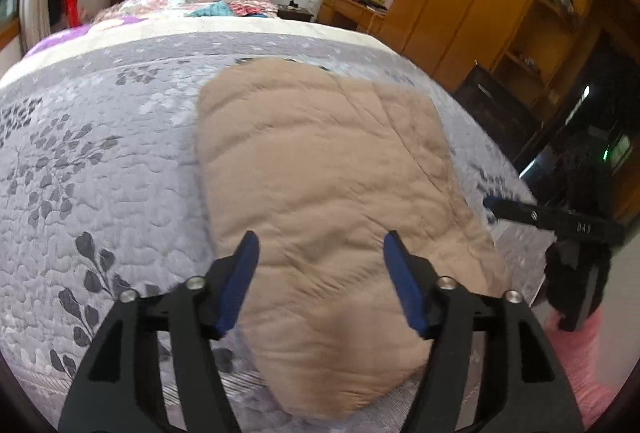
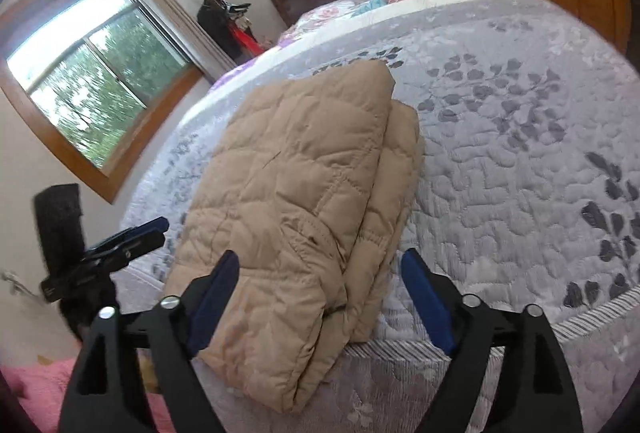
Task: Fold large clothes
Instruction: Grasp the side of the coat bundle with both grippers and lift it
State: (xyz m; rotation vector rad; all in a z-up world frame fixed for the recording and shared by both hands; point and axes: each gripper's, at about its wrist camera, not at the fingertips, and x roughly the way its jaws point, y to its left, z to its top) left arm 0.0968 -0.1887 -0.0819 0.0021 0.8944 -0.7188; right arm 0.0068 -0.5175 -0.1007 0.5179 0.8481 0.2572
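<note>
- Beige quilted jacket (image 1: 320, 173) lies folded into a thick stack near the foot edge of the bed (image 1: 100, 153); its near end hangs slightly over that edge.
- Right wrist view shows at least two folded layers, the top one offset from the lower one along the right side.
- Left gripper (image 1: 320, 253): fingers (image 1: 240, 281) spread, nothing pinched, above the jacket's near end, pads clear of the fabric.
- Right gripper (image 2: 316, 273): fingers (image 2: 428, 301) spread wide, nothing between the pads, straddling the jacket's near corner from above.
- Each gripper shows at the edge of the other's view, beside the stack.
- Bed cover is grey-lilac with a dark leaf print; pink cloth (image 2: 36, 385) sits low by the bed edge.
</note>
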